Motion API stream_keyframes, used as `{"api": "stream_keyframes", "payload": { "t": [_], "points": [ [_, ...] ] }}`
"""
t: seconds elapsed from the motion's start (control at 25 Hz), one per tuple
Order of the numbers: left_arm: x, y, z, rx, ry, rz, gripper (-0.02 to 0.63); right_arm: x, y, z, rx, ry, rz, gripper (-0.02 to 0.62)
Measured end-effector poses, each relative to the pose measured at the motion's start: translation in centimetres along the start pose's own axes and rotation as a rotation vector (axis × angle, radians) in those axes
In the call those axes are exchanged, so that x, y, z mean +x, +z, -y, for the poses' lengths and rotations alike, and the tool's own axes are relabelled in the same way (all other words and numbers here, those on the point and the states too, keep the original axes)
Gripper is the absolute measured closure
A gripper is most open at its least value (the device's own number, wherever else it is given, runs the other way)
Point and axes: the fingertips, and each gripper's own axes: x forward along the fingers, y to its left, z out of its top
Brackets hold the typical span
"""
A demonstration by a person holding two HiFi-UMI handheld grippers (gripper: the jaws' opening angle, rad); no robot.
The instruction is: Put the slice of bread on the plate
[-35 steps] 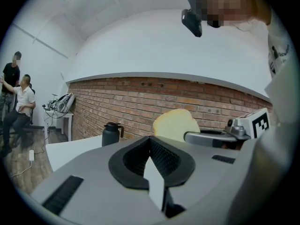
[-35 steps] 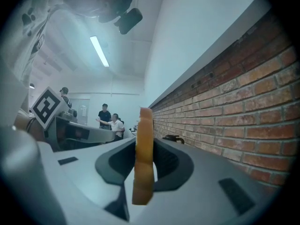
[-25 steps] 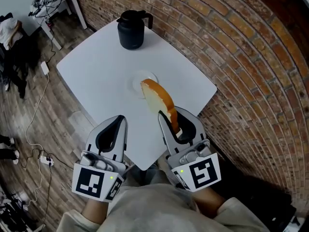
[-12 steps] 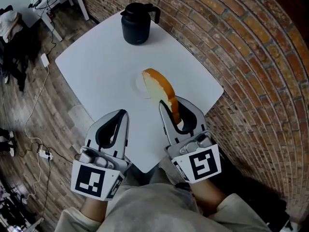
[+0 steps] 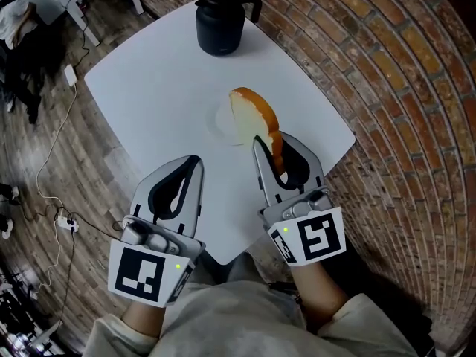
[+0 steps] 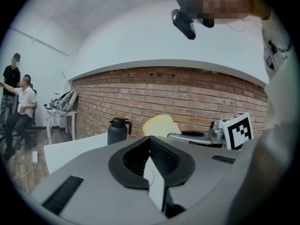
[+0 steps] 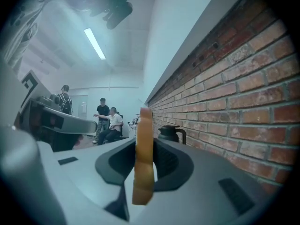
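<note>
- Bread slice (image 5: 249,117), tan-crusted, held upright, clamped in right gripper (image 5: 271,143) near small white round plate (image 5: 222,121) on white surface (image 5: 149,73).
- Left gripper (image 5: 195,162): jaws together, empty.

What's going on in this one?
A person works two handheld grippers over a white table. The right gripper is shut on the slice of bread, held on edge; in the head view it overlaps the plate and is not yet laid down. The left gripper is shut and empty. A black jug stands at the far corner.
</note>
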Motion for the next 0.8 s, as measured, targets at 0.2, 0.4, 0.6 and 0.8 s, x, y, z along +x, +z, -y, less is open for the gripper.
{"api": "stream_keyframes", "payload": {
  "t": [0.2, 0.4, 0.6, 0.8],
  "points": [
    [1.0, 0.1, -0.1, -0.017, 0.003, 0.001, 0.595, 1.4, -0.6, 1.1, 0.011, -0.001, -0.007, 0.503],
    [1.6, 0.5, -0.4, -0.02, 0.012, 0.029, 0.595, 3.2, -1.6, 1.5, 0.025, 0.017, -0.017, 0.503],
    [1.2, -1.0, -0.8, -0.04, 0.029, -0.017, 0.595, 4.3, -2.8, 1.4, 0.034, 0.027, -0.037, 0.503],
    [0.8, -1.5, -1.3, -0.037, 0.05, -0.021, 0.595, 5.3, -4.2, 1.1, 0.049, 0.039, -0.067, 0.503]
  ]
}}
